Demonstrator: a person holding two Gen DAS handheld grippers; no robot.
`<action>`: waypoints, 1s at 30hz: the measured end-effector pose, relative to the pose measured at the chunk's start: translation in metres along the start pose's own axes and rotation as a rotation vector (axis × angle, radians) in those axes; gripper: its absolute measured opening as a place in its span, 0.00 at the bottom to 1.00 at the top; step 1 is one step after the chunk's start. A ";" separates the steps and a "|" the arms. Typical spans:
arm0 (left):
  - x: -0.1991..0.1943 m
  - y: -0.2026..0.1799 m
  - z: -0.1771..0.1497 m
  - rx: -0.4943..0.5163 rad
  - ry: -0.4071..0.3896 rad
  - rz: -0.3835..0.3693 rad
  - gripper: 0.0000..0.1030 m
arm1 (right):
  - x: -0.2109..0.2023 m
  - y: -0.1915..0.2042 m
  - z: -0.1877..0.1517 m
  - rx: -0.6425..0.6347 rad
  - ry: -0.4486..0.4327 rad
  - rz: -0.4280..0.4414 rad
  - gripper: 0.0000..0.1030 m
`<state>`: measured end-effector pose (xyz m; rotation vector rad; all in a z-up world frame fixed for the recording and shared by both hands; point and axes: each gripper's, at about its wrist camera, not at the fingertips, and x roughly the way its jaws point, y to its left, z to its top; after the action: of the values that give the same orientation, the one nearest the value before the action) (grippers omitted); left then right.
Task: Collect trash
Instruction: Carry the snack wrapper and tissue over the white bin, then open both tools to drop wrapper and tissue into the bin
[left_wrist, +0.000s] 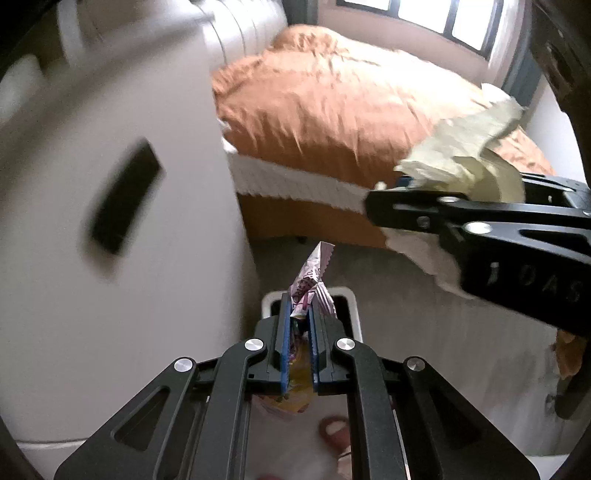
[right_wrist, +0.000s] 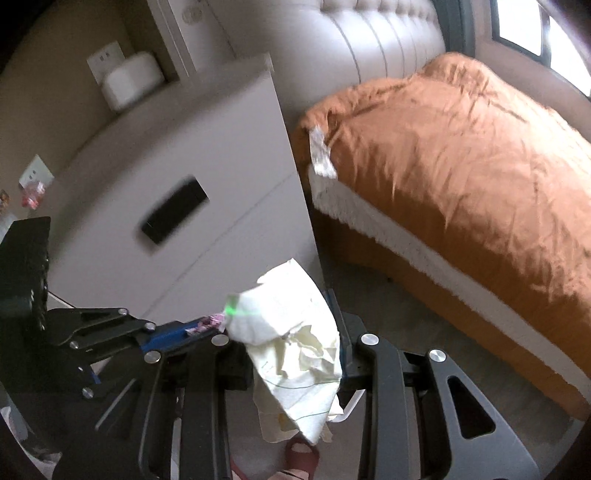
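A bed with a rumpled orange quilted cover (right_wrist: 461, 166) fills the right of the room, a white fringe along its edge and a padded pale headboard (right_wrist: 380, 40) at the far end under a dark-framed window (left_wrist: 436, 18). Left of it stands a white bedside cabinet (right_wrist: 192, 155) with a dark rectangular handle slot (right_wrist: 173, 210). Grey floor (left_wrist: 424, 332) runs between them. Near, a white-rimmed bin (left_wrist: 349, 299) sits low on the floor. The right gripper (right_wrist: 295, 354) is clamped on crumpled cream paper (right_wrist: 291, 332). The left gripper (left_wrist: 298, 332) pinches a pink-and-yellow snack wrapper (left_wrist: 314, 273) above the bin.
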<state>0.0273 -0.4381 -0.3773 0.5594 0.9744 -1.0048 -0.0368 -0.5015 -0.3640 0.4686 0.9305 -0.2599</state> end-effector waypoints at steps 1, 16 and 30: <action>0.009 -0.001 -0.003 0.004 0.009 -0.002 0.08 | 0.008 -0.003 -0.002 0.000 0.009 0.003 0.32; 0.152 0.008 -0.048 -0.027 0.130 -0.080 0.95 | 0.154 -0.052 -0.063 0.038 0.181 0.010 0.96; 0.112 0.001 -0.044 0.004 0.086 -0.033 0.95 | 0.121 -0.051 -0.056 0.062 0.167 -0.041 0.96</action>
<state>0.0311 -0.4528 -0.4968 0.5959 1.0608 -1.0188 -0.0270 -0.5199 -0.5052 0.5350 1.0978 -0.2910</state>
